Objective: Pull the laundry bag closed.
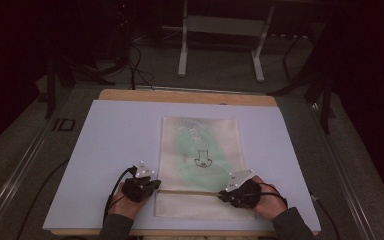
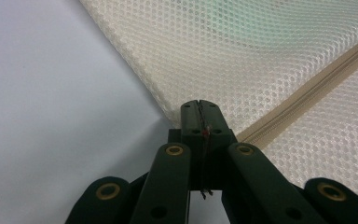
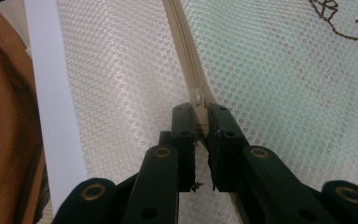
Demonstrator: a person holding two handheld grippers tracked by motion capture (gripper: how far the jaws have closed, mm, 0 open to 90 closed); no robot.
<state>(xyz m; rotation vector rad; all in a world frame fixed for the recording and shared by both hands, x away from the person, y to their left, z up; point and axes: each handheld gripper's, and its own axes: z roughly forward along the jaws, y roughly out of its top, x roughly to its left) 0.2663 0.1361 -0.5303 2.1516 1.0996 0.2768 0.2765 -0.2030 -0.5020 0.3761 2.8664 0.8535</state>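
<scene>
A cream mesh bag [image 1: 200, 135] lies flat on a white board [image 1: 115, 145], with something pale green and a black line drawing [image 1: 200, 159] showing through it. A zipper [image 1: 187, 191] runs across its near end. At the bag's left edge, where the zipper [image 2: 307, 95] ends, my left gripper [image 1: 156, 186] [image 2: 199, 106] is shut on the mesh bag [image 2: 242, 56]. My right gripper [image 1: 221, 195] [image 3: 199, 112] sits on the zipper line toward the right, shut on the zipper pull [image 3: 198, 99], with mesh [image 3: 121, 93] on both sides.
The board rests on a wooden table [image 1: 180, 96] whose far edge shows. Beyond it on the dark floor stand a white metal frame [image 1: 220, 25] and loose cables [image 1: 132, 62]. A brown surface [image 3: 4, 121] lies past the board's near edge.
</scene>
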